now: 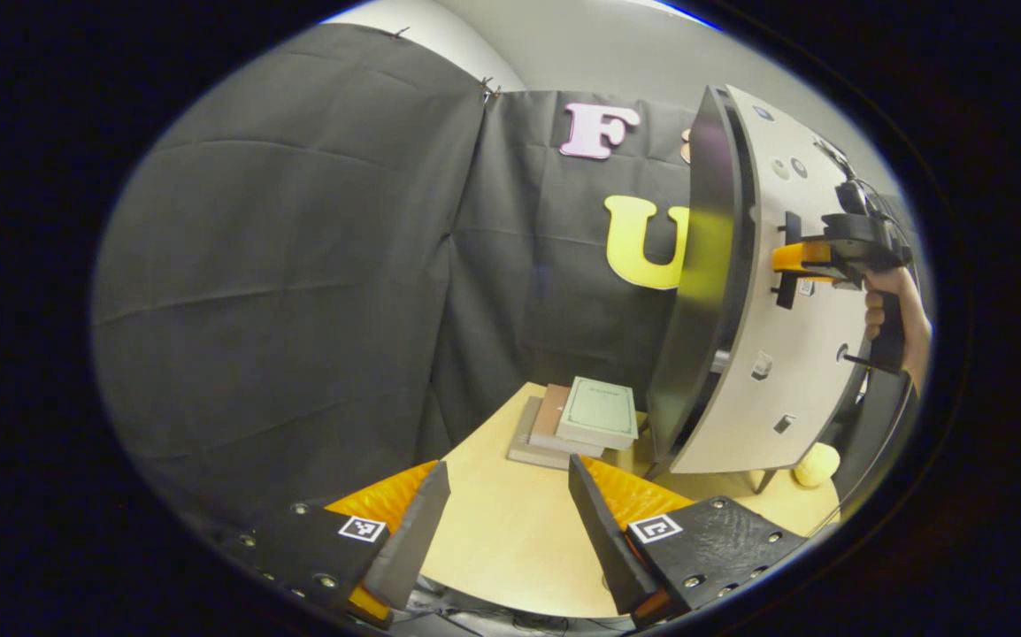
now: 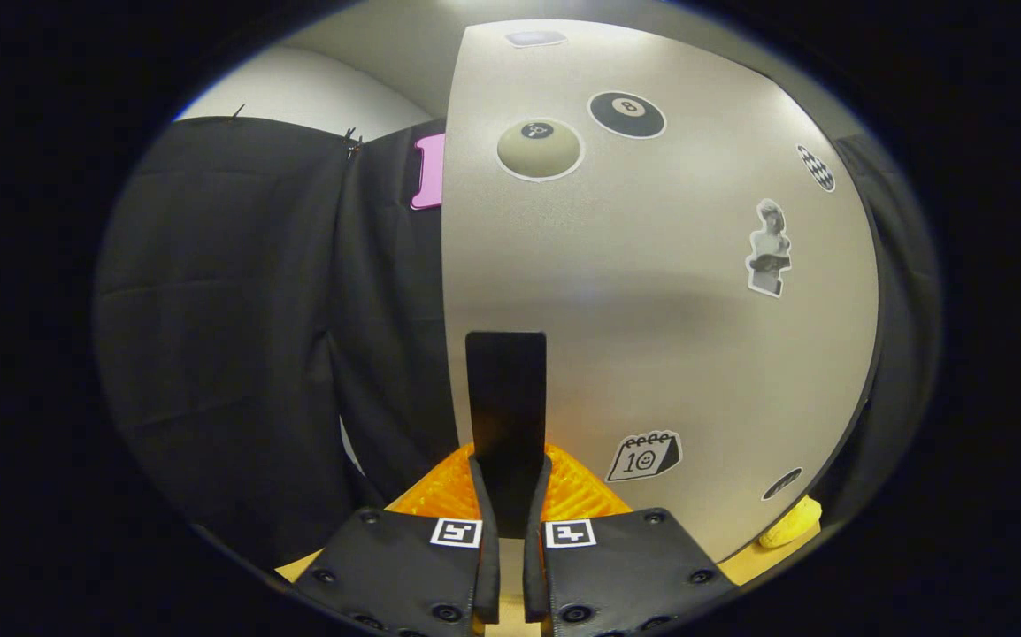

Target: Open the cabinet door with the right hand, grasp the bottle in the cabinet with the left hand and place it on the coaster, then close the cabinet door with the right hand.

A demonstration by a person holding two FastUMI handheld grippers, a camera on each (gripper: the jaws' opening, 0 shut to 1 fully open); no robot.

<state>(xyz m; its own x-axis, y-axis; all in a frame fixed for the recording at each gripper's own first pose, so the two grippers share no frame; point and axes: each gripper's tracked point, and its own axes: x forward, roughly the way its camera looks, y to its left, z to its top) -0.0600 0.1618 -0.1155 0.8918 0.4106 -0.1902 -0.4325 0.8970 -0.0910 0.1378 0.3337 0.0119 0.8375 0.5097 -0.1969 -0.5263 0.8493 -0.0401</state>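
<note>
Showing the cabinet door (image 1: 776,354) as landmark: a tall pale panel with stickers, standing upright on the tan table (image 1: 510,540), its dark edge turned toward the left gripper view and a slim gap between panel and cabinet body, so judged only partly swung out. Showing, on the door's face in the right gripper view, the dark upright handle (image 2: 505,407), long axis vertical, near the door's free edge. Showing the right gripper (image 2: 510,495) clenched on that handle, both fingers pressed against its sides; seen too from the left gripper view, held by a hand (image 1: 891,310) against the door's outer face.

Showing the left gripper (image 1: 510,522) released, fingers wide apart with nothing between them, low over the table, in front of the door and toward its dark edge. Showing a stack of books (image 1: 577,425) just beside the door's foot, on the booth-wall side, and a small yellow object (image 1: 816,464) below the door's far lower corner.

Bottle hidden, presumably behind the door; coaster not identifiable. Coming move judged to turn on pulling the handle outward, away from the cabinet body; right gripper already there, left waiting well short of the opening.
</note>
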